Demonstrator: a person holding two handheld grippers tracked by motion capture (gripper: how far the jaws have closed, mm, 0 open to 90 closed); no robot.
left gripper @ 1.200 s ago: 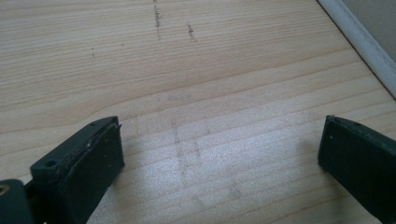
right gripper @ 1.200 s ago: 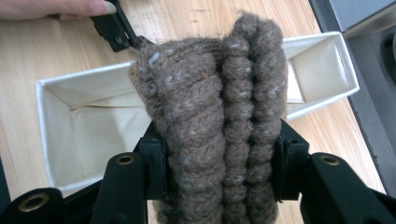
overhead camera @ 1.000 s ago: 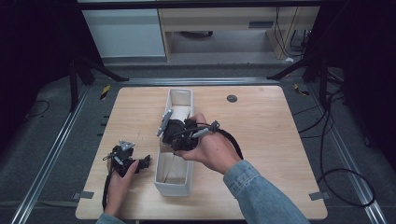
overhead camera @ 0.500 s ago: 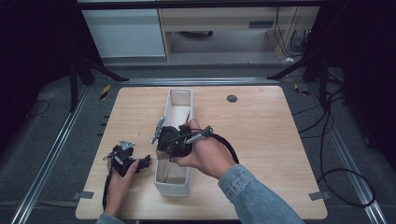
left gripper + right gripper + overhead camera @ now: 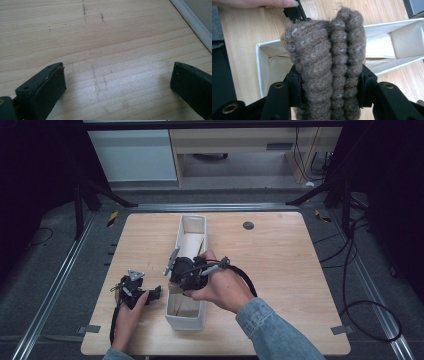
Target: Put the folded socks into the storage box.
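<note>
A folded brown knitted cloth (image 5: 324, 50) stands upright between the jaws of my right gripper (image 5: 330, 85), and both pads press on its sides. In the high view the right gripper (image 5: 182, 276) hangs over the near half of a long white bin (image 5: 192, 218), with the bin's inside (image 5: 402, 40) showing below the cloth. My left gripper (image 5: 149, 292) rests on the wooden table (image 5: 280, 255) just left of the bin. Its jaws (image 5: 117, 82) stand wide open over bare wood, with the bin's white edge (image 5: 192, 22) to one side.
A small dark round disc (image 5: 248, 225) lies near the table's far edge. A black cable (image 5: 245, 276) loops from the right gripper over the hand. The left hand's fingers (image 5: 262, 3) and part of the left gripper (image 5: 294, 12) show beyond the cloth. Dark floor and metal rails surround the table.
The right hand has drifted slightly along the bin toward its near end, still holding the cloth. The left hand has kept still.
</note>
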